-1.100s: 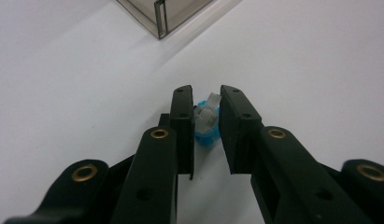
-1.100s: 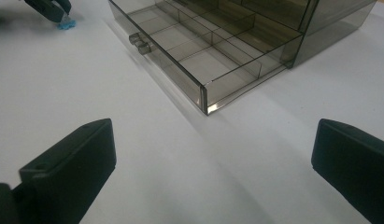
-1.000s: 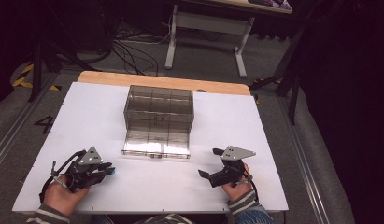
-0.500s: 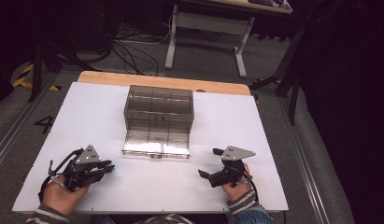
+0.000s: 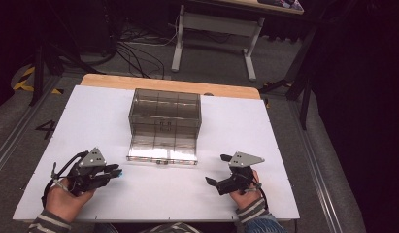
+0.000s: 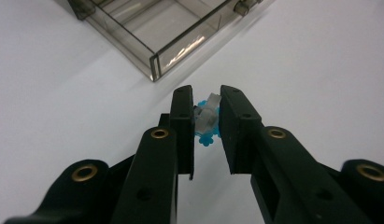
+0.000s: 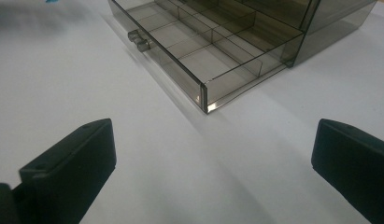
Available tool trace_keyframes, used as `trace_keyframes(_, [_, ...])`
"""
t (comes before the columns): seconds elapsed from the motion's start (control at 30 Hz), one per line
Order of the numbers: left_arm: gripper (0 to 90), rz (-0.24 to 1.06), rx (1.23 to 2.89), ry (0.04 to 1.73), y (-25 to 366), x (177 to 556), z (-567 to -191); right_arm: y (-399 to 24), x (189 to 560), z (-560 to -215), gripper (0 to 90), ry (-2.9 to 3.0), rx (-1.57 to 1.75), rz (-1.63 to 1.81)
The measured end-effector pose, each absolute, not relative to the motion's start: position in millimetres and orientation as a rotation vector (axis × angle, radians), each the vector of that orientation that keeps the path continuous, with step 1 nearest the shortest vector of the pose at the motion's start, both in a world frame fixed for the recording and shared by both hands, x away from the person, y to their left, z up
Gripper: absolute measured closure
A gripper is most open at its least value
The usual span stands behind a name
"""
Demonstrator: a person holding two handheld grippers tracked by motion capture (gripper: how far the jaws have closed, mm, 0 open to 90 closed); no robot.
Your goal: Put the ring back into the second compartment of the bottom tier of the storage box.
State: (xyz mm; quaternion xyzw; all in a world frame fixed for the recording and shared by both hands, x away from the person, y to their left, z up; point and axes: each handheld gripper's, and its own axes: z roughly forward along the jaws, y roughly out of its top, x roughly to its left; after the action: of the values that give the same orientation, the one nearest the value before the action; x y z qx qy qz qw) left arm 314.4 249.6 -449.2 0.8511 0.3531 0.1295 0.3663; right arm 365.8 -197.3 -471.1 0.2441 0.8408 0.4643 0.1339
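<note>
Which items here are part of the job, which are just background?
In play: small blue-and-clear piece gripped in left tool; smoky drawer box, its bottom drawer pulled out; right tool, open.
Background: white table, cables on floor, metal stand.

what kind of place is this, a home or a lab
Most likely a lab or workshop set up for recording, not a home: a white work board on a bare table, loose cables on grey carpet, yellow-black floor tape, and another metal-legged workbench behind.
</note>
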Motion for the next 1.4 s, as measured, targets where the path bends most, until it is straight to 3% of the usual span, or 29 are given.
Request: trace_keyframes(1.4, [75.9, 0.280, 2.210, 0.786, 183.2, 368.6, -424.8, -196.9, 366.0, -471.5, 0.6, 2.446, 0.707, 1.348])
